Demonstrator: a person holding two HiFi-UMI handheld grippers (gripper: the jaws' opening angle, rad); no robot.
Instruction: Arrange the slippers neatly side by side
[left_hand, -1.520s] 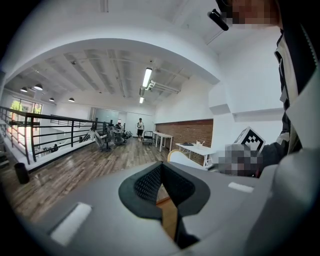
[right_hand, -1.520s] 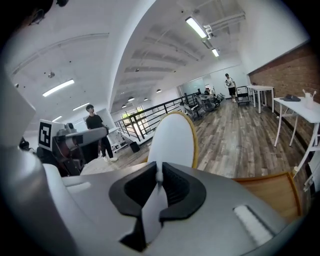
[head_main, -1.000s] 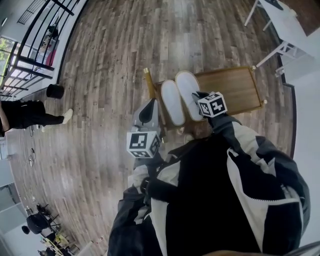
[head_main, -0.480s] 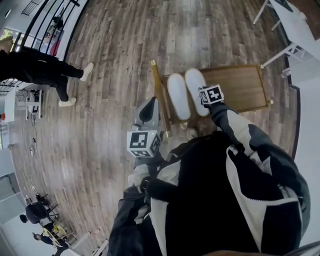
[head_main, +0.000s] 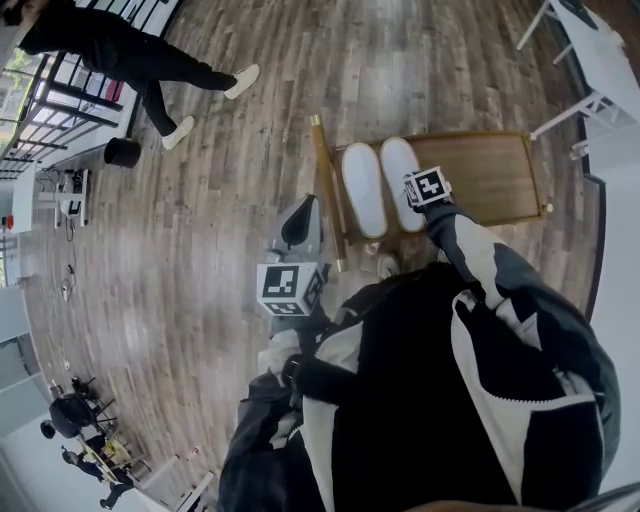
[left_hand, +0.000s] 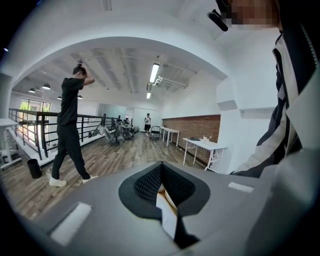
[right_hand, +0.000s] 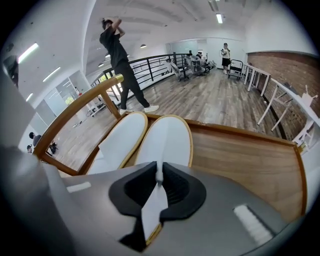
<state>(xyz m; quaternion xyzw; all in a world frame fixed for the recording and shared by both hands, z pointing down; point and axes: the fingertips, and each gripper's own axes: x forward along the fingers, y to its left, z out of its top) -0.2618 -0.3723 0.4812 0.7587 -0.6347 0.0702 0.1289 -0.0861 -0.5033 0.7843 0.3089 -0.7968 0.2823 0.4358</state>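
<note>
Two white slippers with tan edging lie side by side on a low wooden tray (head_main: 490, 175): the left slipper (head_main: 363, 190) (right_hand: 117, 140) and the right slipper (head_main: 398, 170) (right_hand: 167, 140). My right gripper (head_main: 420, 200) (right_hand: 159, 175) points steeply down at the near end of the right slipper and is shut on a white fold of it. My left gripper (head_main: 300, 222) (left_hand: 161, 182) hovers over the floor to the left of the tray, apart from both slippers. Its jaws are shut; a sliver of white and tan shows in their slit, and I cannot tell what it is.
The tray has a raised wooden rail (head_main: 325, 190) (right_hand: 75, 115) along its left side. A person in black (head_main: 150, 60) (left_hand: 70, 130) walks on the wood floor near a black railing and a black bin (head_main: 122, 152). White tables (head_main: 590, 50) stand at the upper right.
My right gripper has sunk toward the tray with the right slipper's end in its jaws. The person in black has walked from the left edge to the top left. The left gripper has hardly shifted.
</note>
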